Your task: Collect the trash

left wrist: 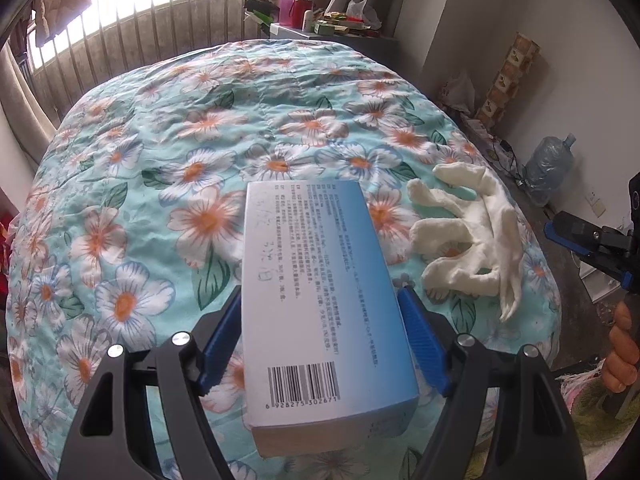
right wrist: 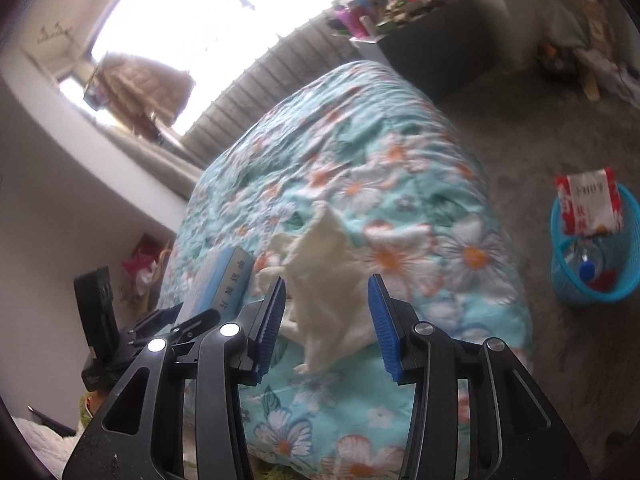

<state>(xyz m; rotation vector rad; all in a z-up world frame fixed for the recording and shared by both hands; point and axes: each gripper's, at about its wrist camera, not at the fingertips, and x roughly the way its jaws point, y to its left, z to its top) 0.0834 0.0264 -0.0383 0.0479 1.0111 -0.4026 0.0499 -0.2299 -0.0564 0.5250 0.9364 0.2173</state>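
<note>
We see a bed (left wrist: 160, 152) filling most of the left wrist frame, covered by a turquoise quilt (left wrist: 280, 92) printed with white and orange flowers. On the quilt, at the right of that frame, lies a crumpled white glove (left wrist: 472, 236), fingers spread toward the frame's centre. In the right wrist frame the same glove sits at the centre of the picture, on the quilt's near part. The floor (right wrist: 520, 120) runs along the right side of that frame, grey and rough. On it, at the right edge, stands a blue basket (right wrist: 576, 292), well apart from the bed. In the left wrist frame, a water jug (left wrist: 548, 168) stands on the floor at the right.
</note>
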